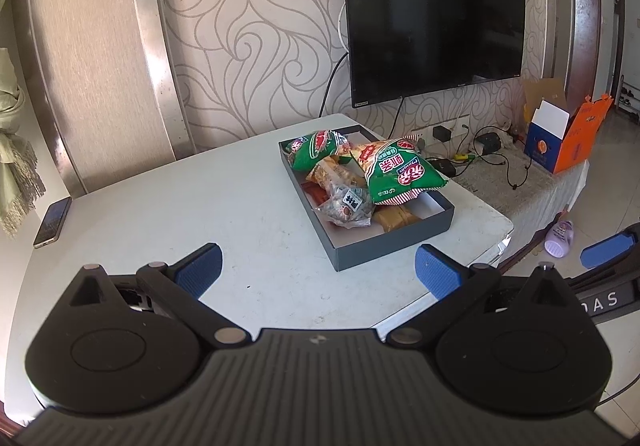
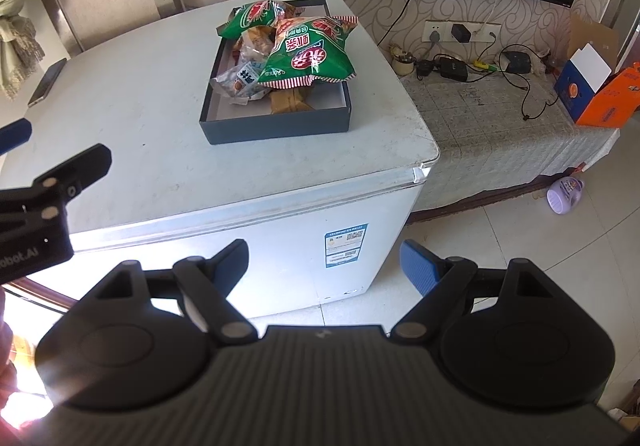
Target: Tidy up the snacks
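Note:
A dark grey box (image 1: 384,242) (image 2: 276,127) stands on the white freezer lid (image 1: 180,205) (image 2: 140,117). It holds several snacks: a large green chip bag (image 1: 400,173) (image 2: 312,53) on top, a second green bag (image 1: 316,149) (image 2: 256,15) at the far end, a clear packet (image 1: 344,205) (image 2: 240,79) and a brown pack (image 1: 396,217) (image 2: 290,101). My left gripper (image 1: 318,272) is open and empty over the lid, short of the box. My right gripper (image 2: 324,266) is open and empty, off the freezer's front, well back from the box.
A phone (image 1: 52,221) (image 2: 47,81) lies at the lid's left edge. A TV (image 1: 432,5) hangs on the wall. A low shelf (image 2: 500,113) to the right carries cables, chargers and an orange-blue carton (image 1: 560,141) (image 2: 592,93). A purple bottle (image 2: 564,193) lies on the floor.

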### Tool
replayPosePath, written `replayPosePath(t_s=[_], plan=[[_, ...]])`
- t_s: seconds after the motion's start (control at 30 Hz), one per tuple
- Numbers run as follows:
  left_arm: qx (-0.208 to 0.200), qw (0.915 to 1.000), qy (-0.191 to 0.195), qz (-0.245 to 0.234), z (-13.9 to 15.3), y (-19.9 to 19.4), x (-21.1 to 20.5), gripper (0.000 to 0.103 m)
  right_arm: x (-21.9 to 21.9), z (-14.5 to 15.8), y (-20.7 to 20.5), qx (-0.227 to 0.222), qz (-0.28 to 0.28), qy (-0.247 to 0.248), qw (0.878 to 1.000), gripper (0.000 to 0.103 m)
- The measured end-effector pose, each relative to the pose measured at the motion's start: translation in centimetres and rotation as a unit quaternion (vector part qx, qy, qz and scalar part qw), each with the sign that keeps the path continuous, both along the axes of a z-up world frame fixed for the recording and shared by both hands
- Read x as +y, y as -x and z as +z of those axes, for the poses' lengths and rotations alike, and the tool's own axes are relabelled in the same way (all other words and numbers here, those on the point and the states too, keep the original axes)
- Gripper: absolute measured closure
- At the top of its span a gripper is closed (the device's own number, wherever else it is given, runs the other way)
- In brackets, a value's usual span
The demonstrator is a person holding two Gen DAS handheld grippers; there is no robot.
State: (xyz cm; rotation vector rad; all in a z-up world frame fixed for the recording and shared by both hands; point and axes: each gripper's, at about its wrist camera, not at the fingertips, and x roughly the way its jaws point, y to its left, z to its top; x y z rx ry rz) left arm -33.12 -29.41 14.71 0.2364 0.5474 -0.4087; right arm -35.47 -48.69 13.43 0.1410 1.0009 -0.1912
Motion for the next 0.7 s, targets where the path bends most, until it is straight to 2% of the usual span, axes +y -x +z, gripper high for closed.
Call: replayPosePath(t_s=[0.7], plan=[[-0.001,0.9999,0.011,0.002,0.24,-0.51,-0.1,0.0,0.67,0.62,-0.29,0.001,0.011,0.011,1.0,0.018]])
